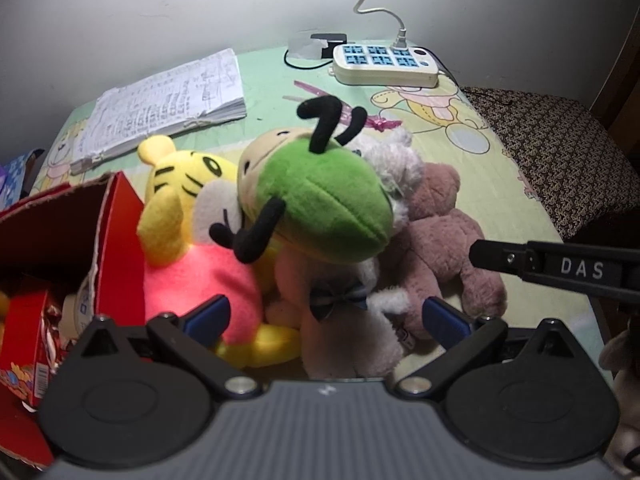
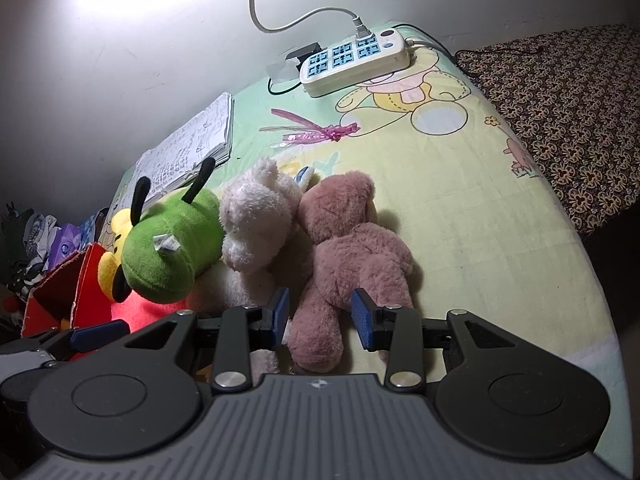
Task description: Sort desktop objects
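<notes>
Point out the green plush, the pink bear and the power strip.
green plush (image 1: 324, 208): left wrist view, on its green body.
pink bear (image 2: 352, 236): right wrist view, on its torso.
power strip (image 2: 354, 60): right wrist view, on its socket face.

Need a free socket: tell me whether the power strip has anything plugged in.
Plugged: one white plug sits in the power strip; the other sockets look free.

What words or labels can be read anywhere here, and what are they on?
"DAS": white letters on the black right gripper coming in from the side in the left wrist view.
Notebook: handwritten lines, too small to read.
Red box: coloured print on its side, too blurred to read.
Green plush: small white tag, nothing legible.
Power strip: no readable marking.
</notes>
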